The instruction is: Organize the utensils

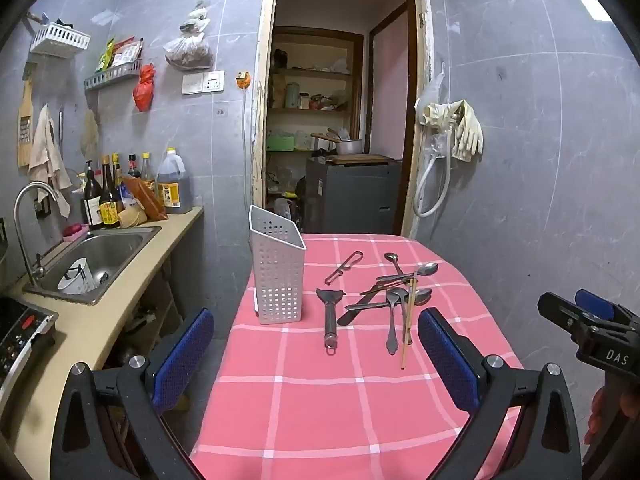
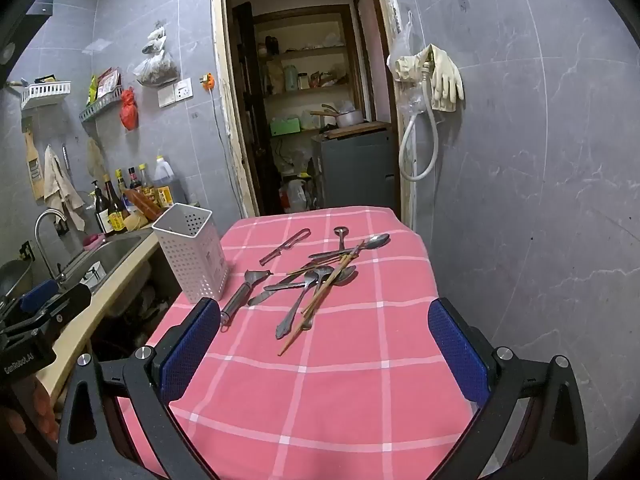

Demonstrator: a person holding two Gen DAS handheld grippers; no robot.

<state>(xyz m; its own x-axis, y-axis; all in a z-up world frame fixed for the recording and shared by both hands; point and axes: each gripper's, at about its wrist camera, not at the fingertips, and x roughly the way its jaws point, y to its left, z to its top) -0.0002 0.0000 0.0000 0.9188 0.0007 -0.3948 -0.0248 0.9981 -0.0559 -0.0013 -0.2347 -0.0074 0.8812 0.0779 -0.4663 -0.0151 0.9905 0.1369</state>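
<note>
A white perforated utensil holder [image 1: 277, 276] [image 2: 193, 252] stands upright at the left edge of the pink checked table [image 1: 320, 392] [image 2: 340, 368]. A heap of metal spoons [image 1: 396, 296] [image 2: 320, 280], a knife and wooden chopsticks [image 1: 409, 320] [image 2: 316, 304] lies right of it. A metal peeler [image 1: 330, 316] [image 2: 242, 292] and a thin pink peeler [image 1: 345, 266] [image 2: 285, 246] lie between holder and heap. My left gripper [image 1: 316, 344] is open and empty above the near table. My right gripper [image 2: 326, 334] is open and empty, also short of the utensils.
A counter with a steel sink [image 1: 94, 256] [image 2: 104, 256], tap and several bottles [image 1: 120, 188] runs along the left. A doorway [image 1: 340, 120] opens behind the table. The grey tiled wall [image 2: 540, 200] stands close on the right, with a hose and gloves hanging.
</note>
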